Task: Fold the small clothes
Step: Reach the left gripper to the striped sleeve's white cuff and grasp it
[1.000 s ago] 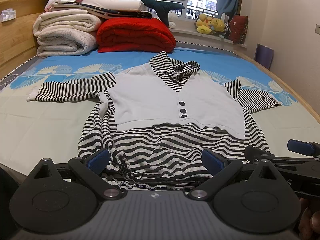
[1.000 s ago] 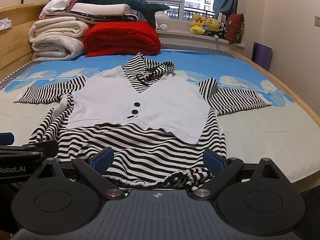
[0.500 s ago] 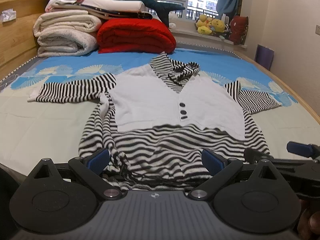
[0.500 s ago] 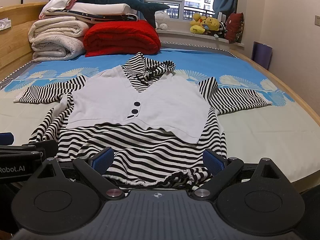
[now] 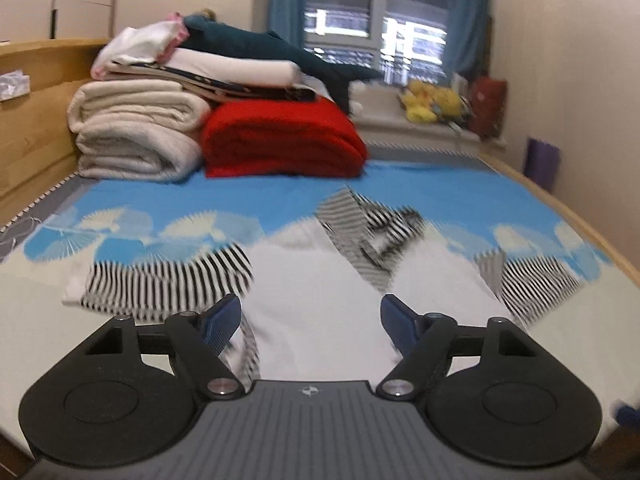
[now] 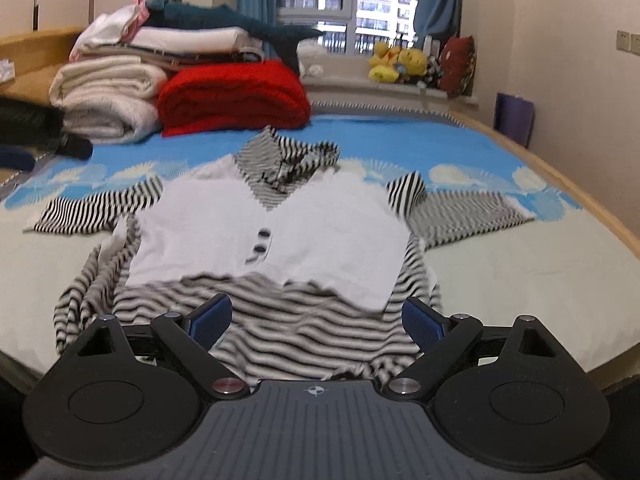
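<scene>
Nearest the cameras, the left gripper (image 5: 311, 320) and right gripper (image 6: 317, 316) are hovering with jaws spread wide, gripping nothing. Beyond them the striped hooded top (image 6: 276, 236) is lying face-up on the bed (image 6: 520, 264), hem nearest, hood pointing toward the far red blanket (image 6: 234, 96), sleeves spreading sideways.
</scene>
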A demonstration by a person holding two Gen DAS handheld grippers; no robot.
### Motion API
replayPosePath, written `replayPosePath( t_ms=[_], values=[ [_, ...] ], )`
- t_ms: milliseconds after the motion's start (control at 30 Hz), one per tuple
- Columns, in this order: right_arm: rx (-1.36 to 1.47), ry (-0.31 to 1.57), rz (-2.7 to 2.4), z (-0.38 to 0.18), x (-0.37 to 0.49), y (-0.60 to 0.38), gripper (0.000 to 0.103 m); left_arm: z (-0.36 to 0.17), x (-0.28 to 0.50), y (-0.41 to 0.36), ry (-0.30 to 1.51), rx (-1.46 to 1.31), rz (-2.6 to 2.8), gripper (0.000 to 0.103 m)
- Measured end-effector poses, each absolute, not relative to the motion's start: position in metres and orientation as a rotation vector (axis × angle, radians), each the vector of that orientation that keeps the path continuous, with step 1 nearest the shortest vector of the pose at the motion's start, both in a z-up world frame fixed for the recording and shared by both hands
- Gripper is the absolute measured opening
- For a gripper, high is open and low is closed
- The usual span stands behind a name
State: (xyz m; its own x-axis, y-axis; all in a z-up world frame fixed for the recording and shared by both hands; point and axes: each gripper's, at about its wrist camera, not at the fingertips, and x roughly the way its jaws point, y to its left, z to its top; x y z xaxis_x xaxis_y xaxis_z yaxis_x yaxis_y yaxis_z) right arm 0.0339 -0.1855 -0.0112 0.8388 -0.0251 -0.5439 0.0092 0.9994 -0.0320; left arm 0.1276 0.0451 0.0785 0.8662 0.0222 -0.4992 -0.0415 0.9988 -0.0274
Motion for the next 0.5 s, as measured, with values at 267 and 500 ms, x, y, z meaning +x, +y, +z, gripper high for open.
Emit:
replayPosePath(
  t_ms=[267, 500],
  values=[
    [0.001, 0.473, 0.049, 0.045, 0.076, -0.197, 0.093, 0.091, 0.255, 0.115, 0.539, -0.150, 0.130, 0.050],
    [-0.005, 0.364, 0.155, 0.094, 0.168, -0.167, 0.093, 0.048, 0.316, 0.187, 0.613, -0.154, 0.224, 0.044]
  ],
)
